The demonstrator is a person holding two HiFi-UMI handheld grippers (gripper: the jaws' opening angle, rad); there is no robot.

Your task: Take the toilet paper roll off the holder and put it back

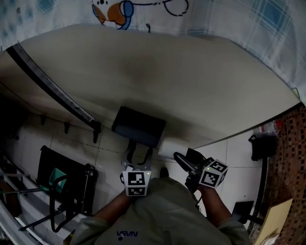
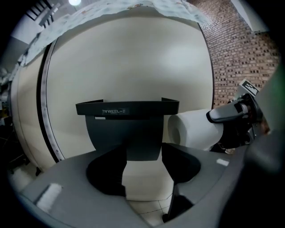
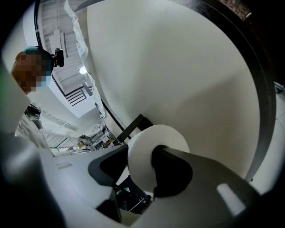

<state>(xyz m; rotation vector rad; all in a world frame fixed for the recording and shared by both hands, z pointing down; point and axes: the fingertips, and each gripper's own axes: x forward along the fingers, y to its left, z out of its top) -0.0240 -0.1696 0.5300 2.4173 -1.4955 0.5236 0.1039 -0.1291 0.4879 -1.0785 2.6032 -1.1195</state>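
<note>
A black paper holder (image 1: 138,127) (image 2: 127,127) is fixed on the cream wall. The white toilet paper roll (image 1: 168,149) (image 2: 192,129) (image 3: 151,149) hangs in the air just right of the holder, off it. My right gripper (image 1: 184,160) (image 3: 138,162) is shut on the roll, one jaw on each side; it also shows at the right in the left gripper view (image 2: 231,115). My left gripper (image 1: 137,158) (image 2: 143,167) is open just below the holder, with nothing between its fingers.
A black rail (image 1: 52,88) runs slanted along the wall (image 1: 201,81). A black wire rack (image 1: 64,186) stands on the tiled floor at lower left. Brick wall (image 2: 240,58) at the right, a patterned cloth (image 1: 143,9) above, a person (image 3: 31,67) behind.
</note>
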